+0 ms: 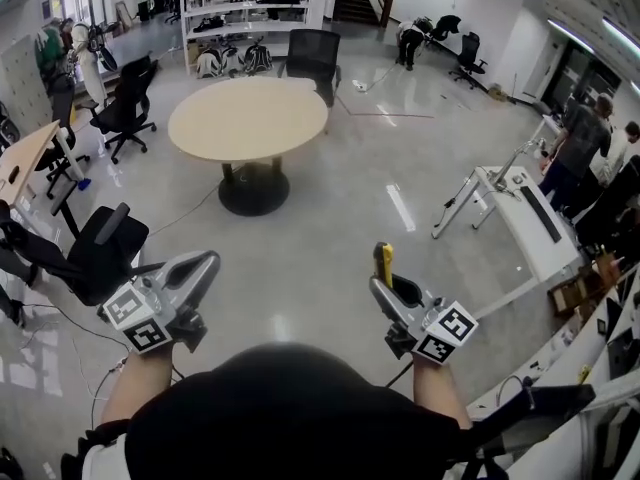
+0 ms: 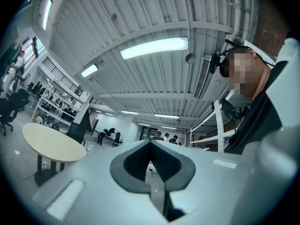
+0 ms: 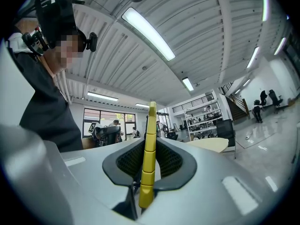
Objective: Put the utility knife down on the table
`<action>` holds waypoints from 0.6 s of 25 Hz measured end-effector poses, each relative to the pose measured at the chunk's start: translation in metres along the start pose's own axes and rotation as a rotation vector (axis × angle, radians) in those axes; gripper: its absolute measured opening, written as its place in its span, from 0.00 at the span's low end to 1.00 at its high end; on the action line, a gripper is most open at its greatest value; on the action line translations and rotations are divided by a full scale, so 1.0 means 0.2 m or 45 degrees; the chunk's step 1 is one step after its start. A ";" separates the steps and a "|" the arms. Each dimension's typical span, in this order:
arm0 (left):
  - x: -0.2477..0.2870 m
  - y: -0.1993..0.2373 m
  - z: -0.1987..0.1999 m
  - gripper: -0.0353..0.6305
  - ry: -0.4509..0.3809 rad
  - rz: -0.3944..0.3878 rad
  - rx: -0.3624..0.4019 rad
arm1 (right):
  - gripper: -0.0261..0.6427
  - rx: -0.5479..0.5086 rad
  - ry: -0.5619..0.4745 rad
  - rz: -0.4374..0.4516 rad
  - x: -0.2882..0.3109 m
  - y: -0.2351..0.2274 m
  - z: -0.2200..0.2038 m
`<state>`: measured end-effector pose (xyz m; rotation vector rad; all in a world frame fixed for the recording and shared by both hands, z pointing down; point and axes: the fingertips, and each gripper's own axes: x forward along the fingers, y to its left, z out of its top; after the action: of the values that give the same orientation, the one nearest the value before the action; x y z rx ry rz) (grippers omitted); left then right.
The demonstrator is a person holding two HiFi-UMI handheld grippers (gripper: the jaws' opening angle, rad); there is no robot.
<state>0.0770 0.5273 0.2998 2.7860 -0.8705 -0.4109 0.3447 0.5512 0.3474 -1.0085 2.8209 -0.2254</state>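
Slim yellow plastic utility knife with a ribbed, segmented edge is standing upright, clamped between the jaws of the right gripper, its top end sticking out above them. It is hanging over the floor, well apart from the round beige tabletop.

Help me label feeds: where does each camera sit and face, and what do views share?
Head view: on the head, facing steeply down; forearms, left gripper, right gripper.
Left gripper view: along shut, empty jaws, toward ceiling; torso at right.
Right gripper view: along jaws shut on the utility knife; torso at left.
All share the round table.
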 end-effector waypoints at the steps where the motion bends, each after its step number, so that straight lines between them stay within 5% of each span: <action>1: 0.03 -0.02 -0.02 0.04 0.012 -0.010 -0.002 | 0.16 0.003 -0.004 -0.010 -0.03 -0.01 0.00; 15: 0.18 0.18 -0.11 0.04 0.085 -0.127 -0.058 | 0.16 0.045 0.034 -0.136 0.05 -0.13 -0.11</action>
<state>0.0929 0.4799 0.3238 2.7913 -0.7010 -0.3470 0.3481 0.5270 0.3732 -1.1579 2.7789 -0.3011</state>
